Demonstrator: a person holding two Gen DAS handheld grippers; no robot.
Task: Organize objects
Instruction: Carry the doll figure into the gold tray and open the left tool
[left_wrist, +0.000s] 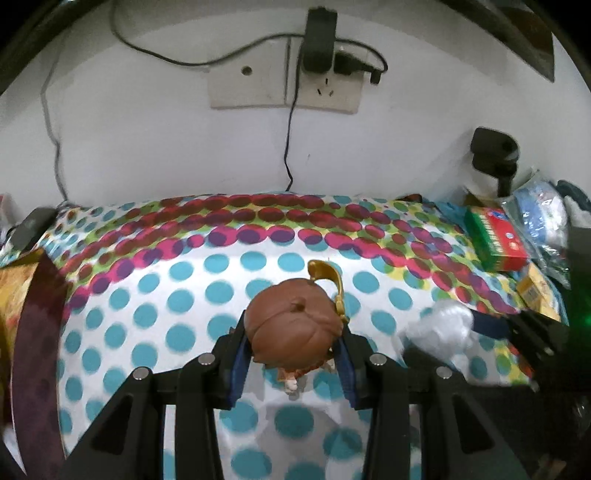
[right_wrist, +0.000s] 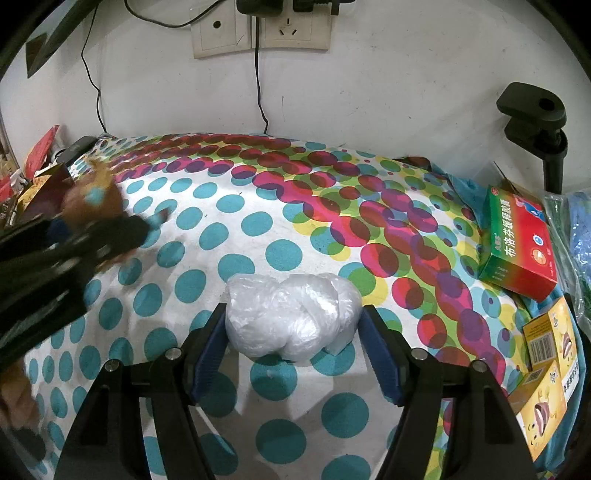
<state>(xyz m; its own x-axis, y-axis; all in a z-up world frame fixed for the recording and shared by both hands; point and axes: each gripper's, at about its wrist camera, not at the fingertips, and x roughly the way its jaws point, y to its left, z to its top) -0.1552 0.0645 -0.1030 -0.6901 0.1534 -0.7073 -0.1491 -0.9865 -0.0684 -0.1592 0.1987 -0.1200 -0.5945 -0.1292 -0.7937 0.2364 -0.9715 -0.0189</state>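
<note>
Left gripper (left_wrist: 293, 354) was clamped on a small figurine (left_wrist: 293, 325) with a brown rounded head and a gold curved piece at its upper right. Both blue pads pressed its sides; its body and small feet hung below the head, above the polka-dot cloth (left_wrist: 177, 295) that covered the surface. In the right wrist view the same gripper (right_wrist: 110, 236) and figurine (right_wrist: 90, 199) appeared blurred at far left.

Right gripper (right_wrist: 293, 332) held a crumpled clear plastic bag (right_wrist: 291, 317), bundled into a whitish lump. Both blue pads touched its flanks, jaws at a middling width. Whether the bundle rested on the cloth or hung just over it could not be told. Contents of the bag: not discernible through the wrinkled film. From the left wrist view the bag (left_wrist: 439, 328) showed as a pale blur at right.

Containers along the right edge of the surface:
- green-and-red medicine box (right_wrist: 517, 251), closed, lying flat and tilted, printed with Chinese characters; also seen in the left view (left_wrist: 495, 236).
- yellow cartons (right_wrist: 546, 362), at least two, closed, with cartoon mouth artwork and a barcode, just below the medicine box.
- bluish plastic packaging (right_wrist: 580, 229) at the far right margin, contents unclear.

Left edge: a jumble of printed packets (right_wrist: 40, 173), too blurred to sort.

Back wall: a white socket plate (right_wrist: 258, 33) with a black adapter and cords running down. A black clamp mount (right_wrist: 532, 110) stood at upper right.
</note>
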